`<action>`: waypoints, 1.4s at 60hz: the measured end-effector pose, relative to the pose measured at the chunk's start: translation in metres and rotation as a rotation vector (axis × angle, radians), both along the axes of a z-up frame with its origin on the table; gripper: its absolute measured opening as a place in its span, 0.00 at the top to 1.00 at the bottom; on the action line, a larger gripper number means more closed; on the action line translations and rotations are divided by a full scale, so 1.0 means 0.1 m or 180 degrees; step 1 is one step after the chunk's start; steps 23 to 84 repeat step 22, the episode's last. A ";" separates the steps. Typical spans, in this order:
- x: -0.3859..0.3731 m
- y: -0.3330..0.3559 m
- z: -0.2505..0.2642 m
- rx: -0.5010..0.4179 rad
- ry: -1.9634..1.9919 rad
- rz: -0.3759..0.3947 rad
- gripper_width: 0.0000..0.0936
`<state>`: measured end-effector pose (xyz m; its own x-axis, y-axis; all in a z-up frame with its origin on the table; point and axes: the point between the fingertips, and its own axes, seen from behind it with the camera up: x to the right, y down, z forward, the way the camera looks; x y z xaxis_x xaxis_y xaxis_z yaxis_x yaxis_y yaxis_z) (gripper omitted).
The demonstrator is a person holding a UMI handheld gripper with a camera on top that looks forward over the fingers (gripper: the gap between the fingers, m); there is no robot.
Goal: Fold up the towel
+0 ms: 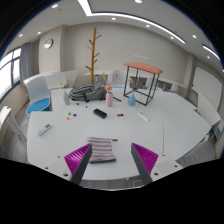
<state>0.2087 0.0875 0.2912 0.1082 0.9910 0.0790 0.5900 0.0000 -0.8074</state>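
A striped towel [103,150], folded small, lies flat on the white table [150,135] near its front edge. It rests between my two fingers, closer to the left one, with a wide gap to the right one. My gripper [111,157] is open and holds nothing; its magenta pads [78,156] stand far apart on either side of the towel.
Further back on the table stand bottles [109,96], a cup [131,100], a black object [100,113] and small scattered items. A blue chair [39,103] is at the left, an orange-topped stand [142,70] and a wooden coat rack [94,50] behind.
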 end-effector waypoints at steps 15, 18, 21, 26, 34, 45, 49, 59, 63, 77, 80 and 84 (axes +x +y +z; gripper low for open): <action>0.26 -0.03 0.11 0.0050 0.0054 -0.0012 0.09; 0.28 -0.05 0.05 0.0039 0.0019 -0.0003 0.09; 0.30 -0.09 -0.01 -0.0020 -0.0016 0.0003 0.09; 0.31 -0.10 -0.02 -0.0031 -0.0026 0.0007 0.09; 0.31 -0.10 -0.02 -0.0031 -0.0026 0.0007 0.09; 0.31 -0.10 -0.02 -0.0031 -0.0026 0.0007 0.09; 0.31 -0.10 -0.02 -0.0031 -0.0026 0.0007 0.09; 0.31 -0.10 -0.02 -0.0031 -0.0026 0.0007 0.09; 0.31 -0.10 -0.02 -0.0031 -0.0026 0.0007 0.09; 0.31 -0.10 -0.02 -0.0031 -0.0026 0.0007 0.09; 0.31 -0.10 -0.02 -0.0031 -0.0026 0.0007 0.09; 0.31 -0.10 -0.02 -0.0031 -0.0026 0.0007 0.09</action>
